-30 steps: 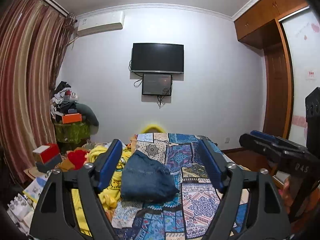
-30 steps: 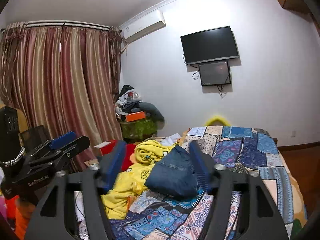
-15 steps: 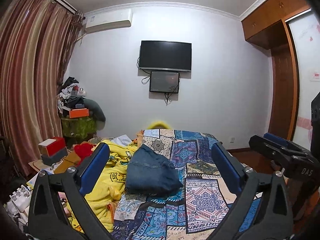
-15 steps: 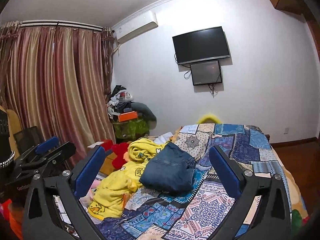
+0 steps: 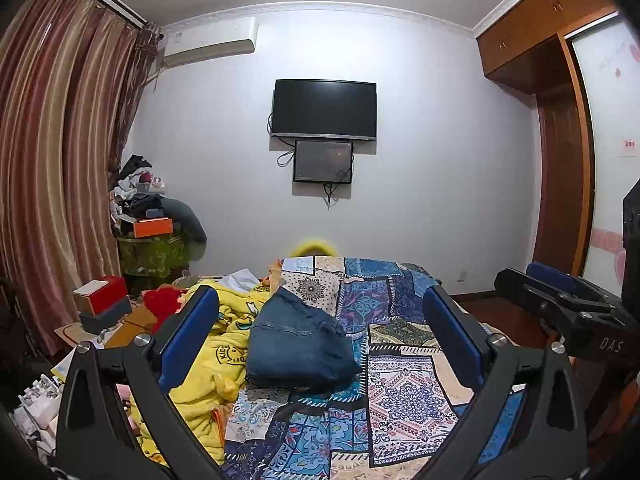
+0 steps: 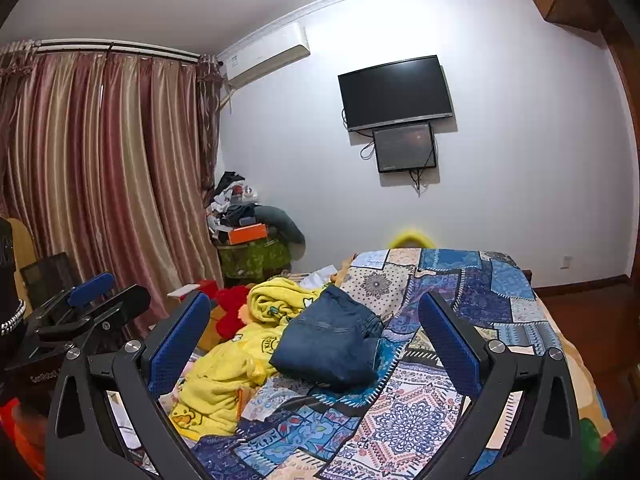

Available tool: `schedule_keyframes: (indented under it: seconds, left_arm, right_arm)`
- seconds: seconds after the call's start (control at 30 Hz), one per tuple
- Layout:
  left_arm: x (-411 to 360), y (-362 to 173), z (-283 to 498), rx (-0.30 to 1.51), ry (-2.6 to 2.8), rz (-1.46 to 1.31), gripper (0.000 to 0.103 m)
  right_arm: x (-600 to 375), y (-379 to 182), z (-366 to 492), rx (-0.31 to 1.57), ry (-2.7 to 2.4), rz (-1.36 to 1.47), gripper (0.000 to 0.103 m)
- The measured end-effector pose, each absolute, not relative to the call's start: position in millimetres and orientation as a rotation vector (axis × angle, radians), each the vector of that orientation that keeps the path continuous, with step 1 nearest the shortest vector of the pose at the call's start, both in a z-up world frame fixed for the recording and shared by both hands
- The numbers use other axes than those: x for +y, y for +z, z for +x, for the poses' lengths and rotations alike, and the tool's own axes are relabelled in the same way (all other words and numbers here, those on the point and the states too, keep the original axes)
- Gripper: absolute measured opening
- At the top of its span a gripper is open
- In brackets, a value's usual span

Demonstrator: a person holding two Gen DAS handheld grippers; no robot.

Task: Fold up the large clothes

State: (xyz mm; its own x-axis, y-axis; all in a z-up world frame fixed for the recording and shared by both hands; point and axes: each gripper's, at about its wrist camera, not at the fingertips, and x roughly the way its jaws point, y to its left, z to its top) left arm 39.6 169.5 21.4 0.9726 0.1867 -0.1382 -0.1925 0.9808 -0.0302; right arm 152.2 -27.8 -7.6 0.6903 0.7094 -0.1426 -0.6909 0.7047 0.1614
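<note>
Both grippers held up off the bed point(image 5: 404, 384), facing the far wall, nothing gripped; left gripper point(image 5: 318, 322) has its fingers point(image 5: 188, 336) spread wide, and right gripper point(image 6: 314, 326) likewise, blue pads apart with only air between. Jeans point(image 5: 298, 346) lie on the patchwork quilt point(image 6: 404, 412) in a compact bundle, roughly mid-bed, well ahead of both sets of fingers, with a yellow blanket point(image 5: 208, 364) crumpled just beside them toward the curtain point(image 5: 52, 184) side. Judgement: the bundle looks folded already, so this is either the end of one garment or the pause before picking the next; cannot tell which. If the jeans need more work, next move calls for lowering both grippers to the bed, each taking an edge of the denim without catching the quilt or the blanket; thick denim will likely resist a shallow pinch. Left view shows the right gripper from the side at its right edge, a wardrobe point(image 5: 532, 36) and door on that side, and a red box point(image 5: 104, 294) near the floor clutter. Right view shows the left gripper side-on at its left edge, a fuller sweep of curtain, red plush point(image 6: 232, 312) beyond the blanket, and the jeans' open layered edge, which the left view hides. Both show the TV point(image 6: 396, 92), air conditioner point(image 5: 210, 42) and a heaped stand point(image 6: 256, 256) in the corner
</note>
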Motion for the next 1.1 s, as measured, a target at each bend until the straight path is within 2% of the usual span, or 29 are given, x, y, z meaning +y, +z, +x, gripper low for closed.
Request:
schedule_keyframes:
  seconds: [1.1]
  left_arm:
    - [158.9, 22.3, 48.8, 0.166, 0.169, -0.009, 0.102]
  right_arm:
    - [-36.3, -0.6, 150.5, 0.209, 0.759, 0.099, 0.103]
